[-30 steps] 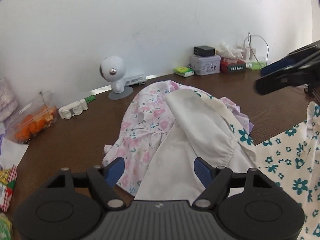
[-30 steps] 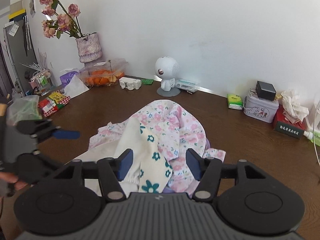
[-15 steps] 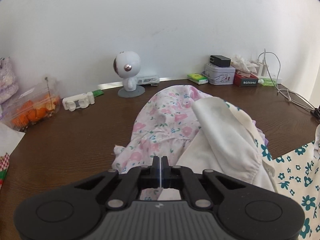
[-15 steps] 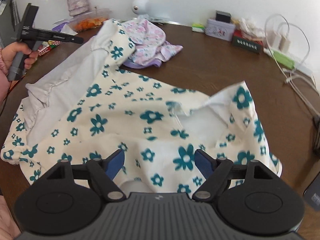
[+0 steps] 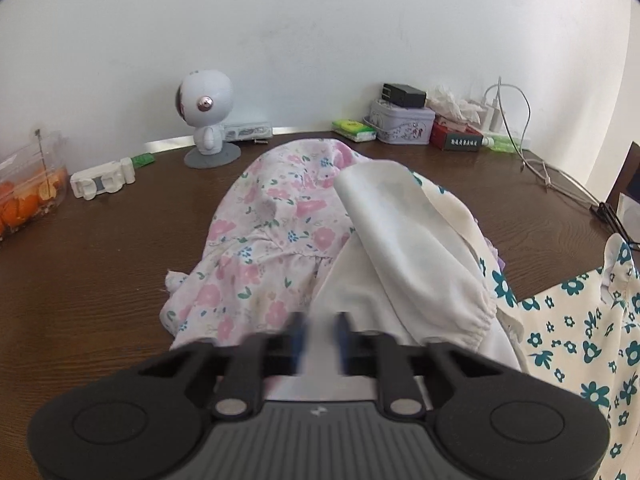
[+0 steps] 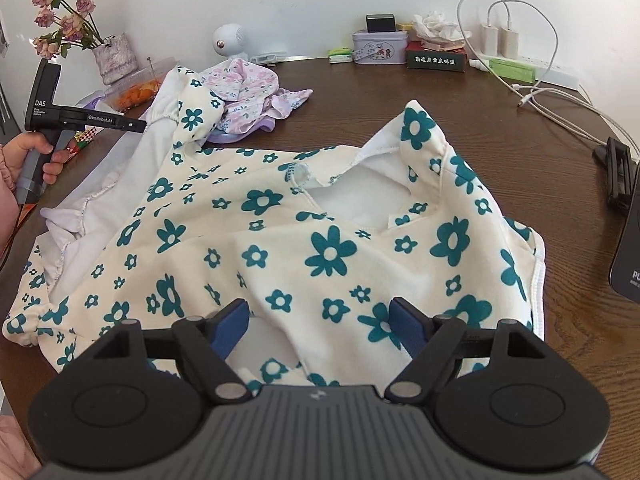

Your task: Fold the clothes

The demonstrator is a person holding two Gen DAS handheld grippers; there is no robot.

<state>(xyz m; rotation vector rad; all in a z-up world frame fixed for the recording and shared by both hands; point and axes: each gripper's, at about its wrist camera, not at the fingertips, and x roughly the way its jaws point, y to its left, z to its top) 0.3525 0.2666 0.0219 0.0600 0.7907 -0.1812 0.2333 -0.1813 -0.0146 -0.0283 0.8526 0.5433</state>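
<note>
Pinched shut at the left claw (image 6: 138,125) on the sleeve (image 6: 188,112) of the cream flowered top (image 6: 328,248), with the cuff lifted clear of the tabletop (image 6: 360,100). Likely done to draw it off the pile and out flat. Blurred in that claw's own view, with white lining between the fingers. Gripped at the handle by a hand (image 6: 30,156).

Spread wide at the right claw (image 6: 320,322), blue pads either side of the near hem, pressing nothing. Probably poised to take that edge and stretch the body against the raised sleeve.

Laid front-up across the near tabletop, neckline facing away, rumpled, white inside showing on the left.

Heaped beyond, against the lifted sleeve: a pink floral garment (image 5: 272,216), apparently waiting its turn.

Kept back along the wall, off the working area: tin (image 6: 380,50), cables (image 6: 552,92), round white figure (image 5: 206,120).
</note>
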